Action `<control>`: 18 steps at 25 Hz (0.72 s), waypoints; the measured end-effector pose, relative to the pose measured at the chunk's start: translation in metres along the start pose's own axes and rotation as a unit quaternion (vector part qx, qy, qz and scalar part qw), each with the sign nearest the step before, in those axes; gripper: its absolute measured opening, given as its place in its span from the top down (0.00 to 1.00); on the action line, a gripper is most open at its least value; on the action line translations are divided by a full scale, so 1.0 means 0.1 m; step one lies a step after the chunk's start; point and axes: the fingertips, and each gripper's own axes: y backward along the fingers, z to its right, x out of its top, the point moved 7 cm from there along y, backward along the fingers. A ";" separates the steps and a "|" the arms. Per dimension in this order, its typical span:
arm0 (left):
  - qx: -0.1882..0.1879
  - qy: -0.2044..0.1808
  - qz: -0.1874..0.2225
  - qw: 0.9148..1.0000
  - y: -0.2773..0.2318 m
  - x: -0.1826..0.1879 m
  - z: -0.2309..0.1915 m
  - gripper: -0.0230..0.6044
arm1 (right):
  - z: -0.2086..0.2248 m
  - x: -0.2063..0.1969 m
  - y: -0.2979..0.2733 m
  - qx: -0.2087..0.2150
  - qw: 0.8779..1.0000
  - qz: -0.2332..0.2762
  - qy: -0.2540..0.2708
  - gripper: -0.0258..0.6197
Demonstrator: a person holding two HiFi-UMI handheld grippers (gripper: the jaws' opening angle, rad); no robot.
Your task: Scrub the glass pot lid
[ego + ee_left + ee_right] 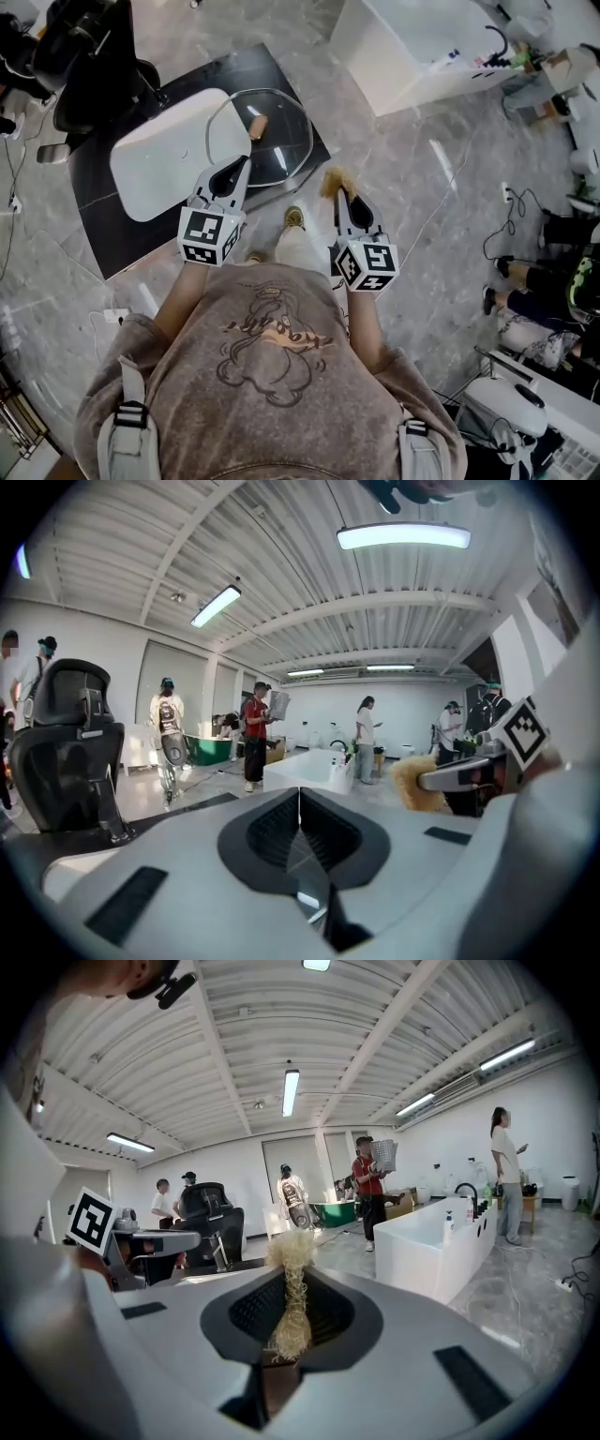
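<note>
Glass pot lid (281, 141) with brown knob (258, 124), lying on dark table (103, 225), its left edge over a white board (159, 155). Left gripper (244, 165) with jaws pressed together, tip at the lid's near rim; grip on the rim not discernible. Right gripper (341, 193) off the table's edge, over grey floor (422, 216), clamped on a straw-coloured fibre scrubber (292, 1297), tuft protruding past the jaws.

White tray (164, 155) on black table (108, 234), chair (89, 66) beside
</note>
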 end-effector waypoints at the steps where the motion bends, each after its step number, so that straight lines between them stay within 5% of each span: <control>1: 0.008 0.001 0.006 1.000 -0.06 0.03 -0.02 0.94 | 0.06 0.03 -0.09 0.007 1.000 -0.002 0.002 0.88; 10: 0.073 0.032 -0.030 0.996 -0.59 0.20 -0.21 0.94 | 0.52 0.34 -0.89 0.092 0.995 -0.020 0.017 0.88; 18: 0.162 0.057 -0.004 0.985 -0.69 0.28 -0.27 0.94 | 0.65 0.52 -1.37 0.172 0.983 -0.041 0.042 0.88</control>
